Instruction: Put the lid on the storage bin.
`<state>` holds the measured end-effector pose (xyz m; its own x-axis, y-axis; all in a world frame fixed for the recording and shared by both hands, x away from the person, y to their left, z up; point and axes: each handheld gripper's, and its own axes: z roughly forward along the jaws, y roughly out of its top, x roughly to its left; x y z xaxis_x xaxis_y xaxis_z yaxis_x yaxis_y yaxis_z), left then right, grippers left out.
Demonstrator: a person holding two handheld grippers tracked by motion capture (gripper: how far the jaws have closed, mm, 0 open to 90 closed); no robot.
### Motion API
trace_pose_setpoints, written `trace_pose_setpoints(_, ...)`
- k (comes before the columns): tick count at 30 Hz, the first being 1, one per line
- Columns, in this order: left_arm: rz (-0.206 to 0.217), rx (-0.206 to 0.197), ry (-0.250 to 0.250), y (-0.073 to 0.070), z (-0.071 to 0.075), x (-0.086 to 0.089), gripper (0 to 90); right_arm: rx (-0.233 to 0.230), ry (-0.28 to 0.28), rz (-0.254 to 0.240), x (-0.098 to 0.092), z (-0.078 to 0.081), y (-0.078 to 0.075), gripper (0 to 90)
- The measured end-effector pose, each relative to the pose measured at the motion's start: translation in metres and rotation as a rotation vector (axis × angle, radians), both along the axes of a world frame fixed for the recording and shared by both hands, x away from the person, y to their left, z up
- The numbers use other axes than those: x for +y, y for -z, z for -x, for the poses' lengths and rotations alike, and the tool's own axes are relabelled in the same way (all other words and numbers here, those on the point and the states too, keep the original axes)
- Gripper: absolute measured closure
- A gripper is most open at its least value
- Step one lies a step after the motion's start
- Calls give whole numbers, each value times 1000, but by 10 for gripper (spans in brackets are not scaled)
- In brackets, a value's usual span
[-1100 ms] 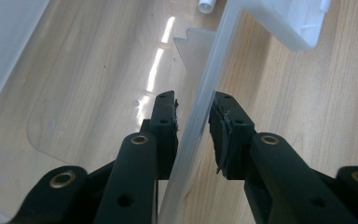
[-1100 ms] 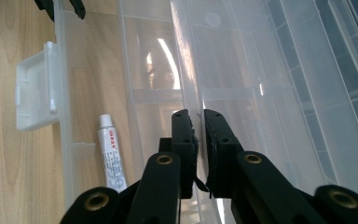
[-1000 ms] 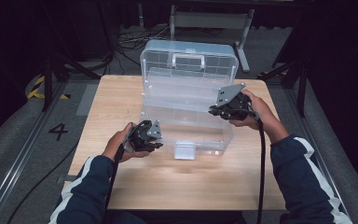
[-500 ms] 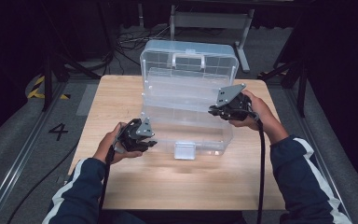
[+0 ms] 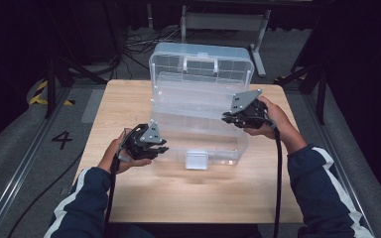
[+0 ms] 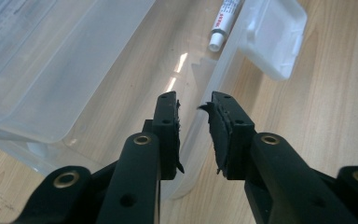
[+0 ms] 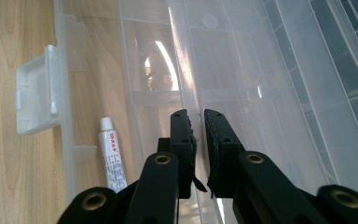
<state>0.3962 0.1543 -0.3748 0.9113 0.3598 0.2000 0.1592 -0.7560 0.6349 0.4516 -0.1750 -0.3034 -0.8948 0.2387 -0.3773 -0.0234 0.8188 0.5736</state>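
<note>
High view had a clear plastic organizer box (image 5: 198,124) open mid-table (image 5: 129,198), lid upright. Left gripper (image 6: 193,121) sat at its front-left corner, jaws slightly spread astride the thin wall, not clamped. Right gripper (image 7: 196,135) pinched an inner tray edge (image 7: 186,70), jaws nearly together. Small white tube (image 7: 112,156) lay inside by the front latch (image 7: 37,95). Box looked light, slick, flexing; rims seemed the best hold.

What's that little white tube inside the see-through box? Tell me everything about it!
The little white tube looks like soft plastic, with a white screw cap and tiny red and dark print. It lies flat on the floor of the clear box, close to the front wall near the latch. Neither gripper touches it. The print is too small to read.
</note>
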Motion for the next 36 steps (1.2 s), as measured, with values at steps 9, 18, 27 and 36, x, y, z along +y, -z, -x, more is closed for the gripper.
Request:
trace_pose_setpoints(9, 25, 7, 8, -2, 0, 6, 791, 3, -3, -3, 0, 0, 0, 833)
trace_pose_setpoints(18, 131, -37, -26, -25, 3, 28, 786, 1, -5, -7, 0, 1, 1, 832)
trace_pose_setpoints(27, 194, -92, -100, -47, -1, 52, 779, 6, -5, -9, 0, 3, 2, 832)
trace_pose_setpoints(36, 269, -119, -203, -63, -20, 67, 808, 4, -10, -11, 0, 3, 3, 831)
